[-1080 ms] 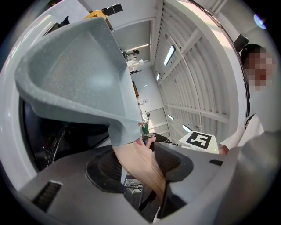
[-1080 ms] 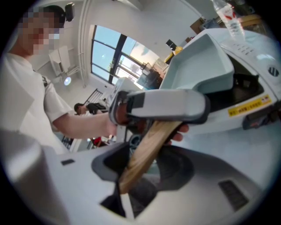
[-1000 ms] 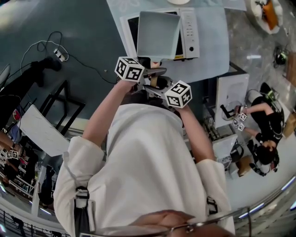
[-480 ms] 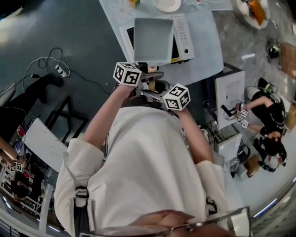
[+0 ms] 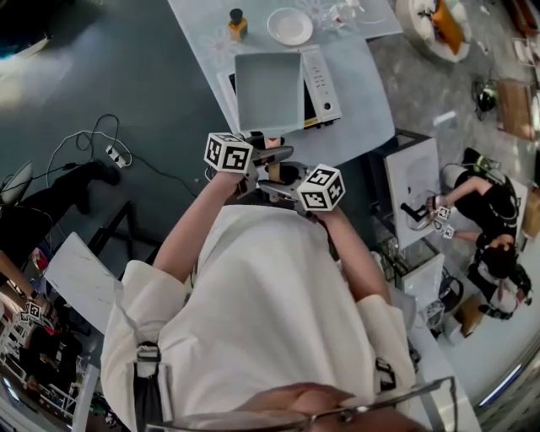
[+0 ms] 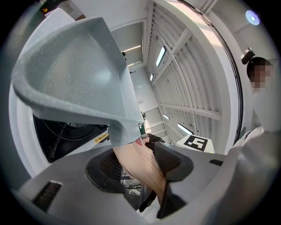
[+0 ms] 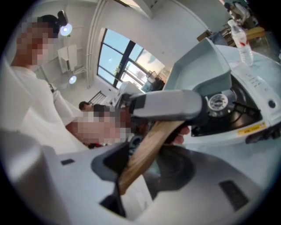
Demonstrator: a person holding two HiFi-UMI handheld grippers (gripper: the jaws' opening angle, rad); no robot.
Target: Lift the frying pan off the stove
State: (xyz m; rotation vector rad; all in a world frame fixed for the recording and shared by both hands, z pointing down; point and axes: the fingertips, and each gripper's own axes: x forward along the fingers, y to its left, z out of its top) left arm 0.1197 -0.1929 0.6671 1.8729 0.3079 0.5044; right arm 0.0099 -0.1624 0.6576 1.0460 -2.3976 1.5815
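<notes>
The stove (image 5: 325, 76) is covered from above by the raised pan (image 5: 268, 89); beyond it, worktop (image 5: 364, 80) room is taken by a plate (image 5: 289, 26) and, seemingly, a bottle (image 5: 237, 23).

Legible text, brands, numbers: none.

- Yellow sticker (image 6: 102, 138) on the near edge of the stove (image 6: 24, 136): dark print, too small to read. The right gripper view shows the same sticker (image 7: 250, 128), blurred.
- Control panel (image 5: 323, 80), right side of the stove: small marks, illegible.
- Left marker cube (image 5: 228, 153) and right marker cube (image 5: 321, 187): black-and-white square patterns only, no letters or digits.
</notes>
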